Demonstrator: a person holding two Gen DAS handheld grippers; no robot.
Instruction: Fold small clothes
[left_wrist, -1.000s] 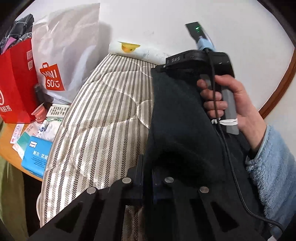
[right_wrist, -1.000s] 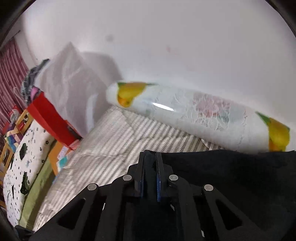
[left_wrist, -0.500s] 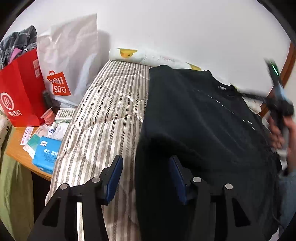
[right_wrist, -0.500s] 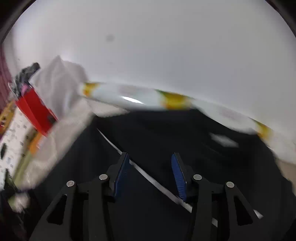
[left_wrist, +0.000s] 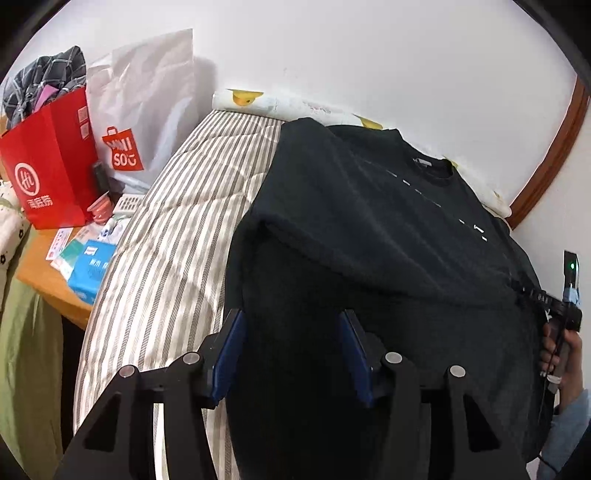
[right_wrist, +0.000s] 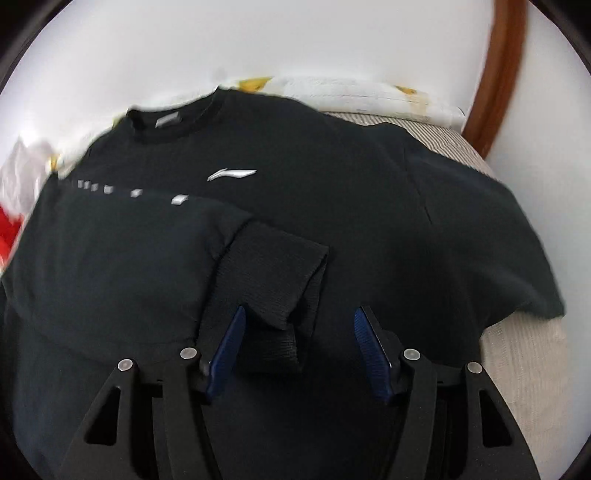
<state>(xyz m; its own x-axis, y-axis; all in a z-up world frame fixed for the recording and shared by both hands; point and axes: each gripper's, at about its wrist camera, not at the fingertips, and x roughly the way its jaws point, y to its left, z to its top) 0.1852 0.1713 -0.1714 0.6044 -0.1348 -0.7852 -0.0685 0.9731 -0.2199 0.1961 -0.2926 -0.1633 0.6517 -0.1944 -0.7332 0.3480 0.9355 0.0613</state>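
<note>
A black T-shirt (left_wrist: 369, 221) with a white logo lies flat on the striped bed (left_wrist: 177, 229), its left side folded over toward the middle. It also shows in the right wrist view (right_wrist: 332, 206), where the folded sleeve (right_wrist: 273, 280) lies between the blue pads. My left gripper (left_wrist: 291, 350) is open and empty above the shirt's left lower part. My right gripper (right_wrist: 299, 347) is open and empty above the shirt's middle; it also appears at the right edge of the left wrist view (left_wrist: 554, 306).
A rolled patterned quilt (left_wrist: 280, 105) lies along the wall at the bed's far end. A red bag (left_wrist: 48, 166), a white shopping bag (left_wrist: 147, 114) and small packs (left_wrist: 88, 273) sit on a side table left of the bed. A wooden frame (right_wrist: 498, 74) stands at the right.
Both grippers were shut on the shirt's edge and held it up. They have opened, let the fold fall onto the shirt, and pulled back; the right gripper moved to the right.
</note>
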